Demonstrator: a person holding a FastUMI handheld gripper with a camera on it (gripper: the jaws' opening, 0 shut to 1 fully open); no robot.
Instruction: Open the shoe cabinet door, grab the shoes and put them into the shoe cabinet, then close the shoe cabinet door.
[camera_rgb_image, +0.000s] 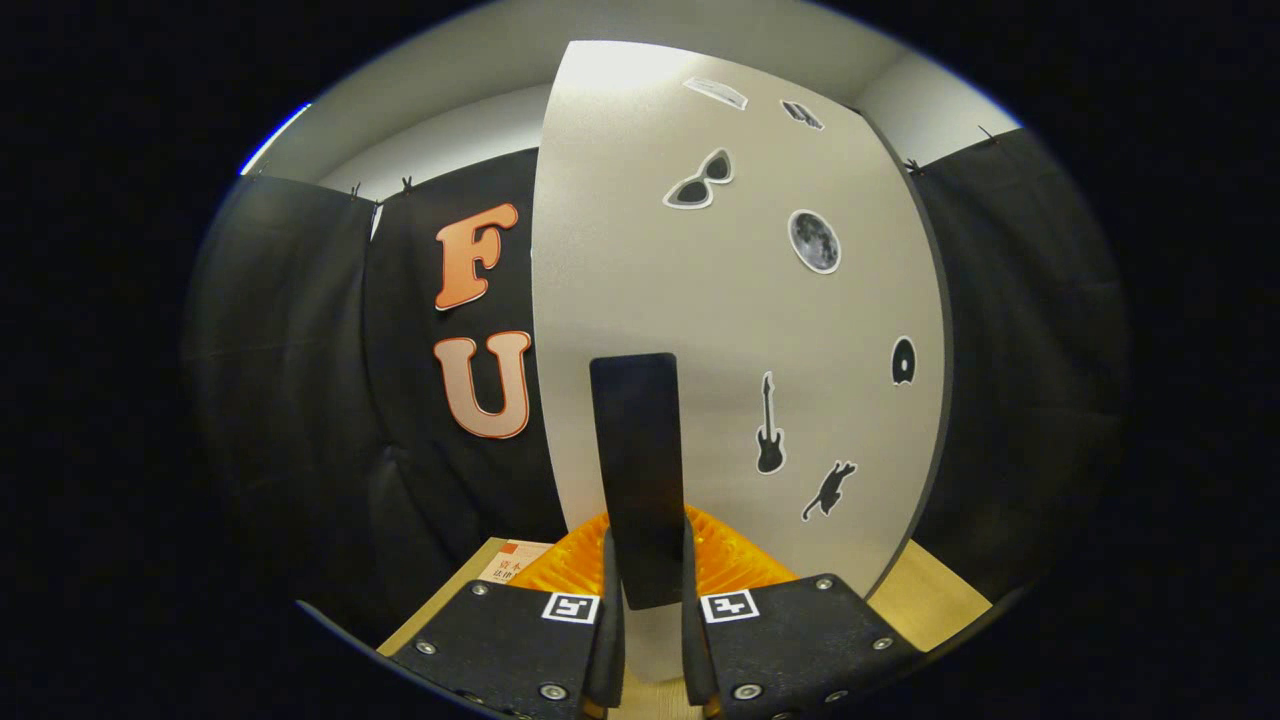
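Here the gripper (652, 640) has its two fingers clamped on the dark upright handle (637, 470) of the shoe cabinet door (720, 330), one finger pressing on each side of the handle's lower end. The pale door stands just ahead of the fingers, with stickers of sunglasses (700, 182), a moon (814, 241), a guitar (768, 425) and a cat (829, 489) on its right half; an orange ribbed thing (735, 560) lies near its foot on the wooden surface (925, 600).
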